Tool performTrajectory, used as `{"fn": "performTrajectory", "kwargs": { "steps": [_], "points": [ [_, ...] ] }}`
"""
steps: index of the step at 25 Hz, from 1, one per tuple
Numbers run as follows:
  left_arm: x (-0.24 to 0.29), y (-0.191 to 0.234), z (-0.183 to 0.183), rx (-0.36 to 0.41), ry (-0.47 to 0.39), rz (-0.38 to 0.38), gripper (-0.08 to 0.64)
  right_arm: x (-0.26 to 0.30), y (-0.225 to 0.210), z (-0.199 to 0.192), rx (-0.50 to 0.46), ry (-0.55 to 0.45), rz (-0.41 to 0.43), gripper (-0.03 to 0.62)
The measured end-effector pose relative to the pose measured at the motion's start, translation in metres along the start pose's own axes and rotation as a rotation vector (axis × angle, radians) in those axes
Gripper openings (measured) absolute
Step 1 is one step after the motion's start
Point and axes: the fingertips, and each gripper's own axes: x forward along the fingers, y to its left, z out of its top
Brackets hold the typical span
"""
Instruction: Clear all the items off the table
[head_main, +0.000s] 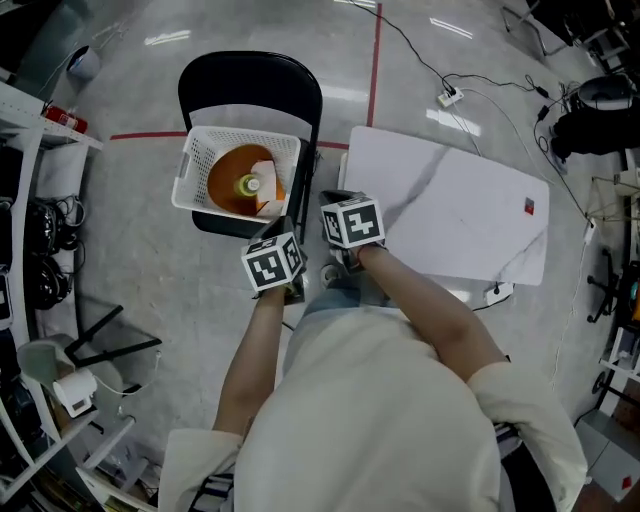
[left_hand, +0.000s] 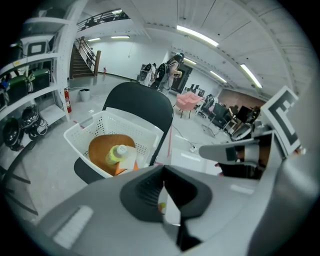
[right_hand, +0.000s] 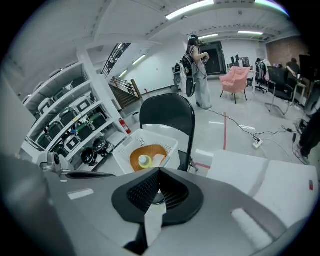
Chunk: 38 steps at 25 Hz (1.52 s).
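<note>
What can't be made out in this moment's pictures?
- Head view: near edge of the table, hidden by the person's arm; anything left there is unseen.
- Head view: what lies under the orange disc and bottle in the basket.
- Left gripper view: most of the table, behind the left gripper.
- Bottle's label: too small in every view.

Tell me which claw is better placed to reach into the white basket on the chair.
Left, probably. The left claw is nearer the basket; the right claw is by the table corner. Both are shut and empty.
</note>
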Motion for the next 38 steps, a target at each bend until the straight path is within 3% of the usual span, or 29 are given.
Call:
{"fn": "performTrajectory", "kwargs": {
  "steps": [15,21,28,38],
  "points": [
    [0.021,-0.095,-0.011,0.241,0.083,-0.187,0.009,-0.074,-0.079,-0.043,0.191,-0.099,-0.139,-0.002],
    [0.024,-0.129,-0.014,0.284,0.095,-0.246,0.009,-0.106,-0.099,-0.066,0.218,-0.121,-0.174,-0.002],
    [0.028,-0.163,-0.02,0.302,0.093,-0.255,0.009,-0.133,-0.131,-0.083,0.256,-0.139,-0.187,-0.002],
    [0.046,-0.206,-0.023,0.294,0.083,-0.203,0.009,-0.145,-0.187,-0.076,0.24,-0.15,-0.155,-0.002]
  ]
}}
